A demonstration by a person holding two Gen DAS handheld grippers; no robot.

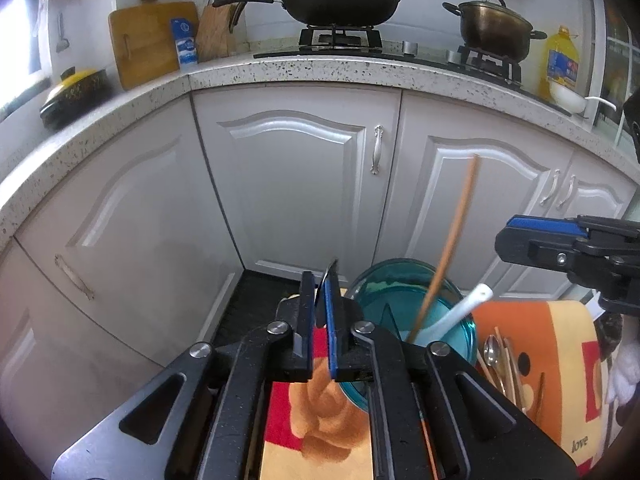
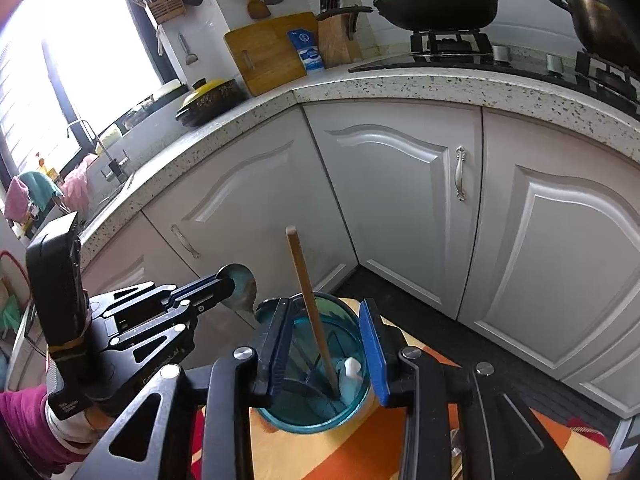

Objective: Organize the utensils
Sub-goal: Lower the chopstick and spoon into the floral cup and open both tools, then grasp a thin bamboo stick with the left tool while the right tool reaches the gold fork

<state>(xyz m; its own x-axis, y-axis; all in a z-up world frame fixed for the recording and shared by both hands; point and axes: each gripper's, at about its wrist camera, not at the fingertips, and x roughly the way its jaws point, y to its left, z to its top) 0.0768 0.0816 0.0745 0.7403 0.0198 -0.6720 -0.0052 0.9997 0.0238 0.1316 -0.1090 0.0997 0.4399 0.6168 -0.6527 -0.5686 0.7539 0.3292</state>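
Note:
A teal glass cup [image 1: 384, 292] [image 2: 316, 412] stands on an orange patterned cloth [image 1: 560, 340]. It holds a wooden chopstick [image 1: 452, 240] [image 2: 312, 312] and a white ceramic spoon [image 1: 460, 314] [image 2: 352, 368]. My left gripper [image 1: 320, 292] [image 2: 230, 280] is shut on a metal spoon [image 2: 242, 286], seen edge-on between its pads in the left wrist view, just left of the cup. My right gripper [image 2: 324, 340] [image 1: 516, 236] is open, its fingers either side of the cup's top. More metal spoons and chopsticks [image 1: 500, 364] lie on the cloth right of the cup.
White cabinet doors [image 1: 288, 184] stand close behind the cup. Above is a speckled counter [image 1: 320, 70] with a wok [image 1: 340, 2], a pot [image 1: 492, 28], a knife block [image 1: 216, 28] and a cutting board [image 1: 148, 40]. A sink with a tap [image 2: 96, 140] is far left.

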